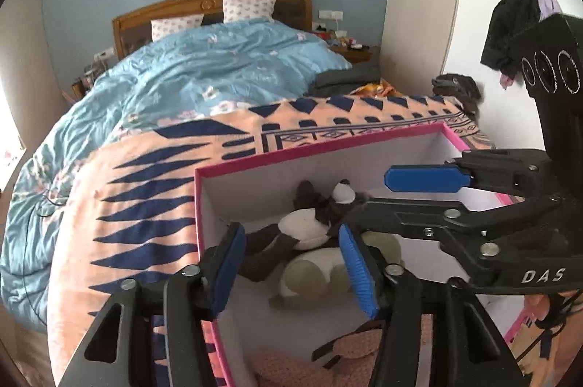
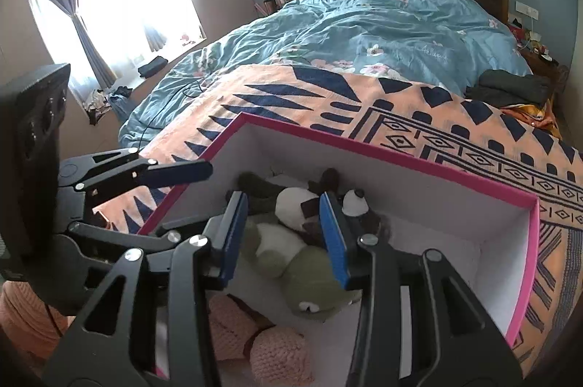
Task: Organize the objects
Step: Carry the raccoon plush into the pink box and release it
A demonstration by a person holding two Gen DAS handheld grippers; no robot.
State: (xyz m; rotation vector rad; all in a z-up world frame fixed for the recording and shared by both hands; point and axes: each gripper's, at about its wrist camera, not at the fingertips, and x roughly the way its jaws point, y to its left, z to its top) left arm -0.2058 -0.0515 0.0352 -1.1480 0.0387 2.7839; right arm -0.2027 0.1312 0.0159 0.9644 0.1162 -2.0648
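A pink-rimmed white box (image 1: 233, 164) (image 2: 400, 155) sits on the orange patterned blanket at the foot of the bed. Inside lie a brown-and-white plush (image 1: 302, 226) (image 2: 295, 208), a green plush (image 1: 309, 274) (image 2: 313, 281) and a pink knitted plush (image 1: 349, 347) (image 2: 277, 350). My left gripper (image 1: 295, 263) is open and empty above the box's near left side. My right gripper (image 2: 284, 237) is open and empty above the plush toys; it also shows in the left wrist view (image 1: 386, 201), reaching in from the right.
The bed has a blue floral duvet (image 1: 204, 70) (image 2: 382, 30), two pillows and a wooden headboard. Folded dark clothes (image 2: 510, 88) lie on the bed's right side. A cluttered nightstand (image 1: 353, 48) stands far right. A curtained window (image 2: 109, 4) is at left.
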